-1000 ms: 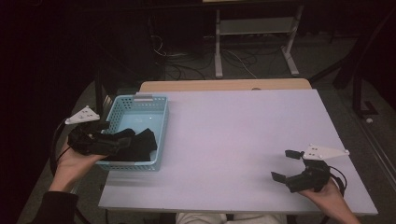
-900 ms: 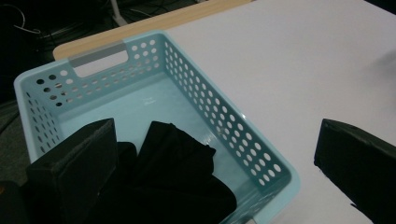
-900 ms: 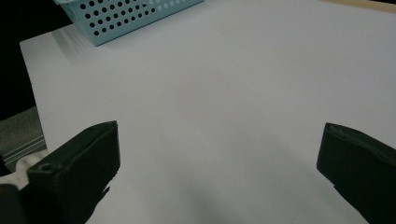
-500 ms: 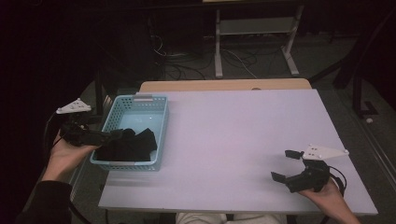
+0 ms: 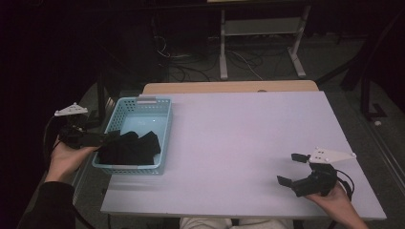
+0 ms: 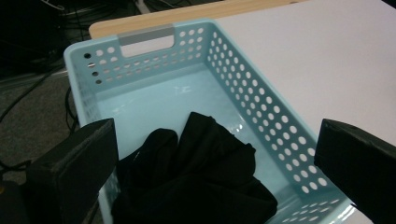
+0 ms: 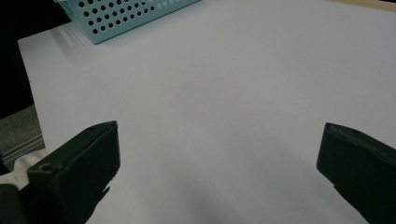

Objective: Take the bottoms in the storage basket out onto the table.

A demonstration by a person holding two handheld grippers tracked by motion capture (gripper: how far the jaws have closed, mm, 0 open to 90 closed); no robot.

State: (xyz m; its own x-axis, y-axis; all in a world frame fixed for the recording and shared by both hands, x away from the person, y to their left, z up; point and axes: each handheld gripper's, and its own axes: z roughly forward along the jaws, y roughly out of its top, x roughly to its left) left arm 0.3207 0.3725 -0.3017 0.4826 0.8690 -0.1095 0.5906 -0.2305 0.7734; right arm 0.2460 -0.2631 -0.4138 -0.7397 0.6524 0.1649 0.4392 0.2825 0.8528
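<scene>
Nearest the person, the right gripper (image 5: 292, 169) rests low over the front right part of the white table (image 5: 248, 143), held in the right hand (image 5: 334, 200); its two black jaws stand wide apart with nothing between them, and in the right gripper view bare tabletop lies in the gap; whether the jaw tips touch the surface cannot be told; a grey three-cornered plate (image 5: 333, 154) sits on top of it and a cable loops at its side.

At the left edge of the table the left gripper (image 5: 102, 139) is held in the left hand (image 5: 67, 157), a dark sleeve (image 5: 47, 205) below it; it points toward the near left corner of the basket; in the left gripper view its jaws are spread wide and grip nothing, one standing outside the basket's left wall and the other over its right side, with the black cloth (image 6: 196, 177) lying between and below them; contact with the cloth cannot be made out.

The light blue basket (image 5: 157, 107) sits on the table's left side, its walls pierced with round holes and a handle slot at the far end; the crumpled black cloth fills its near half, the far half bare.

Beyond the table lie a tan board edge (image 5: 229, 87), floor cables (image 5: 191, 71) and a metal stand (image 5: 260, 33); no writing or label can be read anywhere.
</scene>
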